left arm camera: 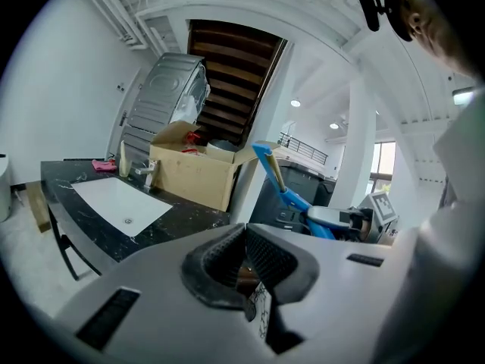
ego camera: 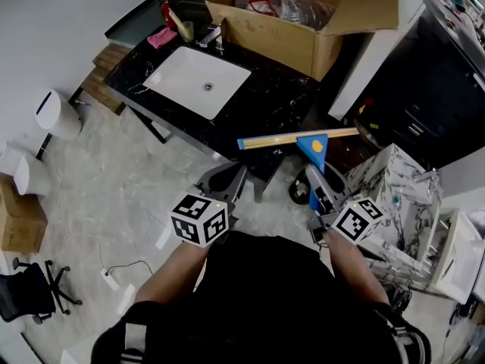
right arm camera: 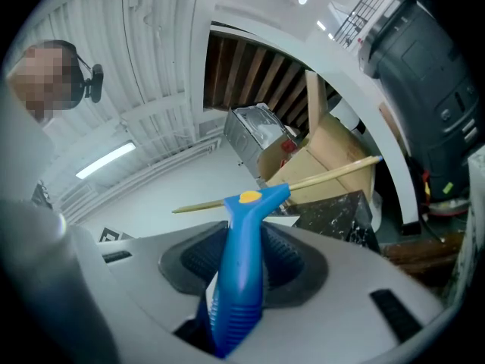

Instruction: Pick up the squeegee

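Note:
The squeegee has a blue handle and a long yellowish blade bar with blue ends. It hangs in the air in front of the counter, blade level and handle pointing back at me. My right gripper is shut on the handle. In the right gripper view the ribbed blue handle runs up between the dark pads, and the blade crosses above them. My left gripper is beside it at the left, shut with nothing in it; its pads meet at the tip. The left gripper view also shows the squeegee off to the right.
A black marble counter with a white sink lies ahead. An open cardboard box stands on its far end and a pink cloth lies behind the sink. Marble slabs lean at the right. A white bin stands at the left.

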The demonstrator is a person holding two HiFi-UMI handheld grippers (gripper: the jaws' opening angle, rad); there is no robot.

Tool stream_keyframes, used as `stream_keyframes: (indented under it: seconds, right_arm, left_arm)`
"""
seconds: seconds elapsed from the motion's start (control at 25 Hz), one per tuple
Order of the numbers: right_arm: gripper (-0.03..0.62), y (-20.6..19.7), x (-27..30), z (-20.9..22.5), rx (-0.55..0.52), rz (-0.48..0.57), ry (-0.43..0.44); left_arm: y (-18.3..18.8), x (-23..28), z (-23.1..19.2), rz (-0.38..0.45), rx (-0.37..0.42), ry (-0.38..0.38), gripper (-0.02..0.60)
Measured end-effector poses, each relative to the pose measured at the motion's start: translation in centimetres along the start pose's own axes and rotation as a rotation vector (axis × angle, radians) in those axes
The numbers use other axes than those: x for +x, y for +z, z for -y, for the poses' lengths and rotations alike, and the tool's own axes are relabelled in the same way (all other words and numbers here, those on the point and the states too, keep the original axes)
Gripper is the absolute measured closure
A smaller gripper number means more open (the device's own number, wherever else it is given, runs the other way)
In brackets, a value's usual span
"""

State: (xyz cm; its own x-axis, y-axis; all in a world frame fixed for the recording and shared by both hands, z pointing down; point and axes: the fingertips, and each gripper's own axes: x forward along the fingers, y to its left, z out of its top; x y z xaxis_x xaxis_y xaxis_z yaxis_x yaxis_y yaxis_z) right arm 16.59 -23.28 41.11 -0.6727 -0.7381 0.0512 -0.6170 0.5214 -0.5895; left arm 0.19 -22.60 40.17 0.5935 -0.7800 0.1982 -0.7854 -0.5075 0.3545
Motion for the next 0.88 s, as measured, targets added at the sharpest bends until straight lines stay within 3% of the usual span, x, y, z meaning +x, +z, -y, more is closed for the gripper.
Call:
stream_keyframes:
  seconds: [0.36,0.88]
  right_arm:
    - [0.45,-0.8,-3.7,0.7,0.003,-0.007,0.014]
    - [0.45,-1.1,-2.8,-0.3,0.019,0.003,-0.025]
  left_arm:
    - [-2.0,-2.4,2.2,0.007,0.007,0.061,0.564]
    - [-0.5,-3.2,0.9,-0.008,-0.002,0.039,0.563]
